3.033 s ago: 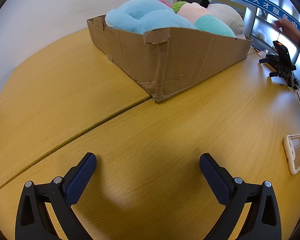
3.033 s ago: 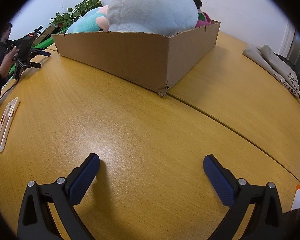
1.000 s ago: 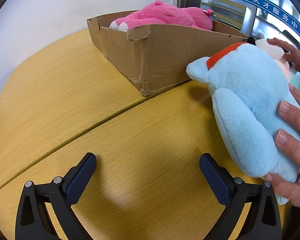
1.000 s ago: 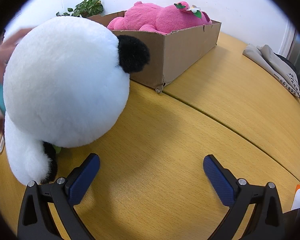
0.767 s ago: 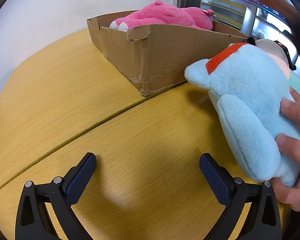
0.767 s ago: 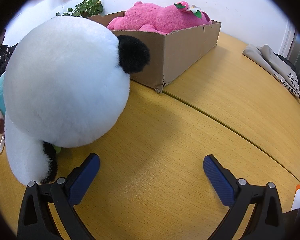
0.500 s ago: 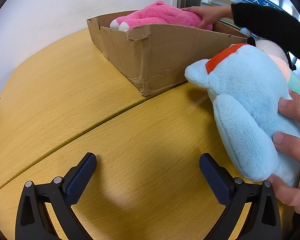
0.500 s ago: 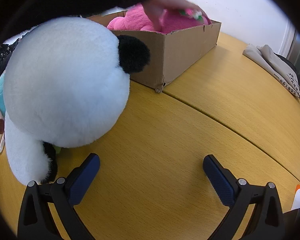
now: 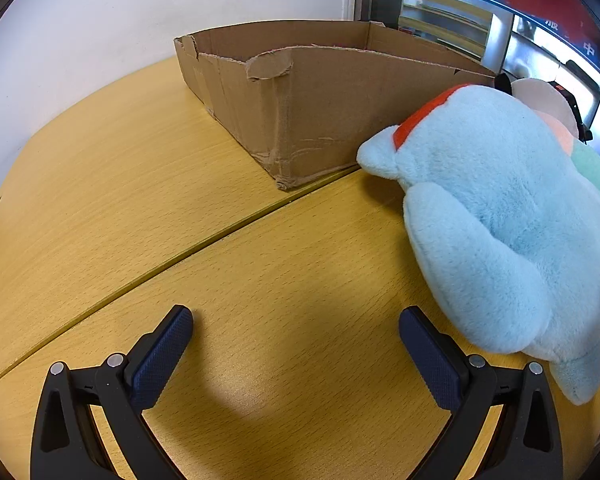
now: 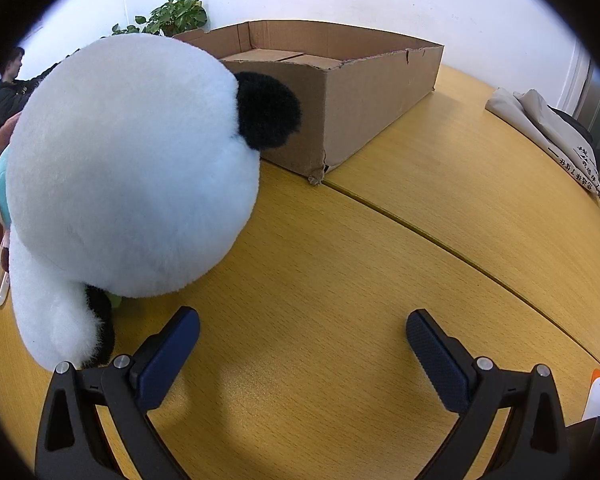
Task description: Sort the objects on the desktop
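Plush toys on the table beside an empty box, both tools wide and idle

On the table (image 9: 100, 208), 1 cardboard box (image 10: 364, 92) sits at 12 o'clock, its floor bare. 1 white panda plush (image 10: 128, 168) lies at 9 o'clock of the right tool (image 10: 302, 344); 1 light-blue plush (image 9: 496, 216) lies at 3 o'clock of the left tool (image 9: 296, 340), with at least 1 more pastel toy behind it. Both tools are spread wide, holding nothing. Largest risk, I judge: the panda is far bulkier than the jaw gap, so a pinch may catch only fur and slip. The box wall is torn and soft; a dragged toy could snag on it or shove it.
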Demonstrator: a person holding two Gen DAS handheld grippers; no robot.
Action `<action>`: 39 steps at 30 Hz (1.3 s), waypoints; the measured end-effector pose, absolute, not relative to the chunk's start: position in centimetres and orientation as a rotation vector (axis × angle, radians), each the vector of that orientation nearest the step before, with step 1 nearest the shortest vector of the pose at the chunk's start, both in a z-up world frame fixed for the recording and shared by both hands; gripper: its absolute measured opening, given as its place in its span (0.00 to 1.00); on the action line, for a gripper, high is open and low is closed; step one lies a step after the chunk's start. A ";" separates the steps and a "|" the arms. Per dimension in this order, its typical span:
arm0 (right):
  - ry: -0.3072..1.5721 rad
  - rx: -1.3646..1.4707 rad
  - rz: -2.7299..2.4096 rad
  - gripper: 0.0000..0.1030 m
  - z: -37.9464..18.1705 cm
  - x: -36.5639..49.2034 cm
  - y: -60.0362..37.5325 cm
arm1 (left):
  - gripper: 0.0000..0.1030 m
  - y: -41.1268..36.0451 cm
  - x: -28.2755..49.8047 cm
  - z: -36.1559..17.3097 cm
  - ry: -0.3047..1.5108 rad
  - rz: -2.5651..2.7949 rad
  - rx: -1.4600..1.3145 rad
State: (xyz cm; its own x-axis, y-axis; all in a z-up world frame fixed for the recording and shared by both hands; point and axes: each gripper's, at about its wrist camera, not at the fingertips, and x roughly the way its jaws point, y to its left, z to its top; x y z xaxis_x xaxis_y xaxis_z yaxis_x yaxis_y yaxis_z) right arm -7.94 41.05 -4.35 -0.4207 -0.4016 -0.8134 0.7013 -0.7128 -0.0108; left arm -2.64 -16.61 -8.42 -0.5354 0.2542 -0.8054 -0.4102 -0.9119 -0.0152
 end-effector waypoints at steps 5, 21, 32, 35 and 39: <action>0.464 1.100 -2.150 1.00 -4.4 -8.3 40.9 | 1.00 -16.5 -2.6 -8.4 0.248 2.449 -1.244; 0.466 1.098 -2.150 1.00 -4.3 -7.9 41.0 | 1.00 -16.6 -2.9 -8.3 0.247 2.450 -1.243; 0.463 1.101 -2.156 1.00 -4.3 -7.8 41.0 | 1.00 -16.6 -3.1 -8.3 0.247 2.451 -1.243; 0.457 1.107 -2.168 1.00 -4.3 -7.6 40.9 | 1.00 -16.6 -3.3 -8.3 0.233 2.464 -1.251; 0.419 1.147 -2.244 1.00 -4.3 -8.0 40.4 | 1.00 -16.3 -2.4 -8.2 0.182 2.542 -1.347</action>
